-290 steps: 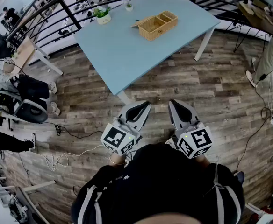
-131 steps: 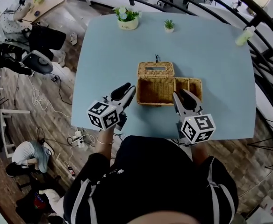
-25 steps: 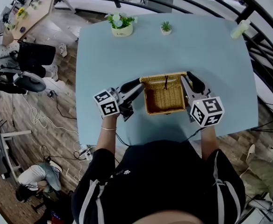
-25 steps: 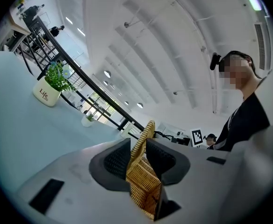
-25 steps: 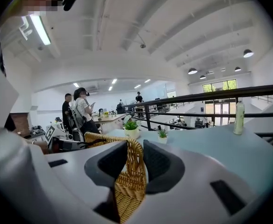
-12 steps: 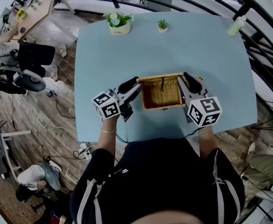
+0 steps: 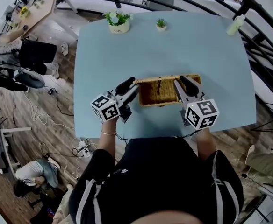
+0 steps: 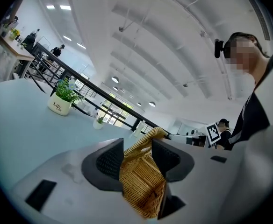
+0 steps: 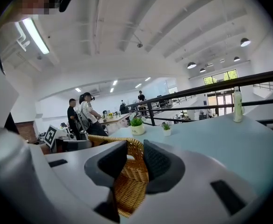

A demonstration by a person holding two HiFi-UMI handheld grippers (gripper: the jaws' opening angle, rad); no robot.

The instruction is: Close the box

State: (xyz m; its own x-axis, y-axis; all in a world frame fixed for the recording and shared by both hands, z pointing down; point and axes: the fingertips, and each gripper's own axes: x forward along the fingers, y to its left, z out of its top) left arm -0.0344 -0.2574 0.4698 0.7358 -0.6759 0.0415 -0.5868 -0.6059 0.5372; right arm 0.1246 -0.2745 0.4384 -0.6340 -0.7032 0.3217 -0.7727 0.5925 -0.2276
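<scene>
A wicker box [image 7: 161, 95] stands near the front of the light-blue table [image 7: 174, 45]. Its hinged lid [image 7: 167, 79] is tipped over the left compartment, with a dark latch loop [image 7: 159, 85] on it. My left gripper [image 7: 132, 85] is at the lid's left corner. Its jaws are opening, and the wicker rim [image 8: 143, 141] lies loose between the pads of the left gripper [image 8: 137, 148]. My right gripper [image 7: 183, 81] is at the lid's right side. In the right gripper view, this gripper [image 9: 135, 153] is shut narrowly on the wicker rim [image 9: 135, 146].
At the table's far edge stand a white pot with a plant [image 7: 118, 24] and a small plant [image 7: 161, 24]. A pale bottle [image 7: 234, 26] stands at the far right corner. A black railing [image 7: 262, 27] curves behind. People sit at desks on the left.
Both grippers have drawn a little toward me with the lid's corners. The lid now lies lower and flatter over the box than a second ago.
</scene>
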